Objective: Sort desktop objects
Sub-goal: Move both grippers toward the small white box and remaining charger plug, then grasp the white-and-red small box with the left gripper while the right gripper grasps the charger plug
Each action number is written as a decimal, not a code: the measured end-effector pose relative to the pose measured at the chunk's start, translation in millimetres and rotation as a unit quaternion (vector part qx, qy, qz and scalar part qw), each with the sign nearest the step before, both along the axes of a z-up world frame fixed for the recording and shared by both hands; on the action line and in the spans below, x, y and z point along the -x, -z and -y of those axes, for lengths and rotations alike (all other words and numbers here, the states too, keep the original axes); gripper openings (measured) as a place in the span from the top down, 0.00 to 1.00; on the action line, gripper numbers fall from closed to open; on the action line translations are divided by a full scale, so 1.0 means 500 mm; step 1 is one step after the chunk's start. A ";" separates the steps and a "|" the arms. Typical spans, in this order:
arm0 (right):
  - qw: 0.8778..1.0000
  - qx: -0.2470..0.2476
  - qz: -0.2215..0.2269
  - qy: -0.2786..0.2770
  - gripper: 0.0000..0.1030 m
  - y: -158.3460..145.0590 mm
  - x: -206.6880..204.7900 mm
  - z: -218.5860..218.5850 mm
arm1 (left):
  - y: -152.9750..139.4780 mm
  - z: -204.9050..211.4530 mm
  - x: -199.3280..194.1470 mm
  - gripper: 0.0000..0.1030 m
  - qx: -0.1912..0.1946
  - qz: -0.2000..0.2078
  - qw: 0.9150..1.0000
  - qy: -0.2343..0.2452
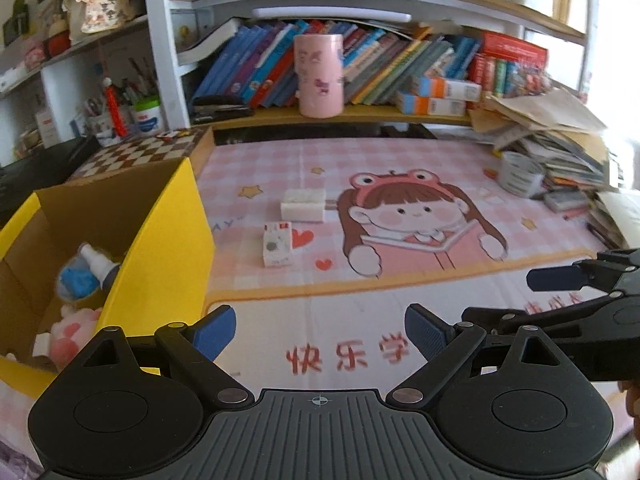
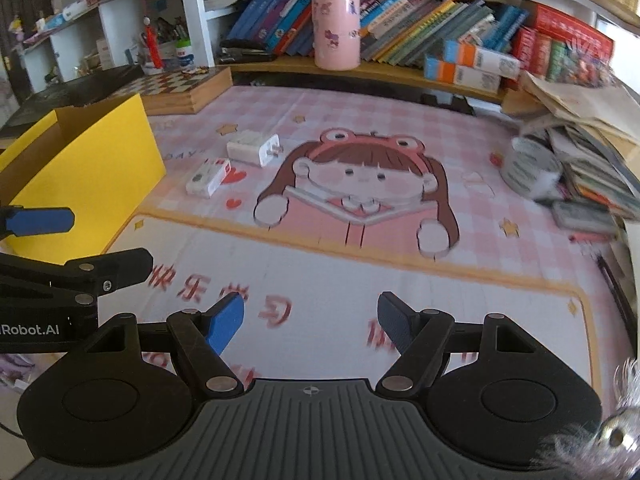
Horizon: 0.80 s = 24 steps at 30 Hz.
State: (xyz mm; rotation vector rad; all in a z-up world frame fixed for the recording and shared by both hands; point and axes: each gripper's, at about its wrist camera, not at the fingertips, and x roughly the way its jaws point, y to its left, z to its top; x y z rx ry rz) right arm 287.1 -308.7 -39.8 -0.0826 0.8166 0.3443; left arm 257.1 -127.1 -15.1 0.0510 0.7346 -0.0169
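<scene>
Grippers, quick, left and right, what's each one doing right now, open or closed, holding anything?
Left gripper: open, holding nothing, above the desk mat.
Right gripper: open, holding nothing.

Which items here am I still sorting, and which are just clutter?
For the job:
white charger plug
small white card pack
yellow box
left gripper, open
right gripper, open

Lying about:
pink canister
tape roll
chessboard box
shelf books
paper stack
</scene>
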 end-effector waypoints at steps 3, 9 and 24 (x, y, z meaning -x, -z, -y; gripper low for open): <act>1.000 -0.002 0.007 -0.014 0.30 -0.005 -0.037 0.006 | 0.000 0.005 -0.022 0.09 -0.003 0.007 1.000 -0.016; 0.999 0.011 0.023 -0.039 0.30 -0.009 -0.110 0.015 | 0.019 -0.004 -0.072 0.13 -0.009 0.005 0.999 -0.045; 0.980 0.003 0.033 -0.196 0.41 0.034 -0.315 -0.091 | 0.106 -0.043 -0.228 0.43 -0.005 -0.029 0.995 -0.095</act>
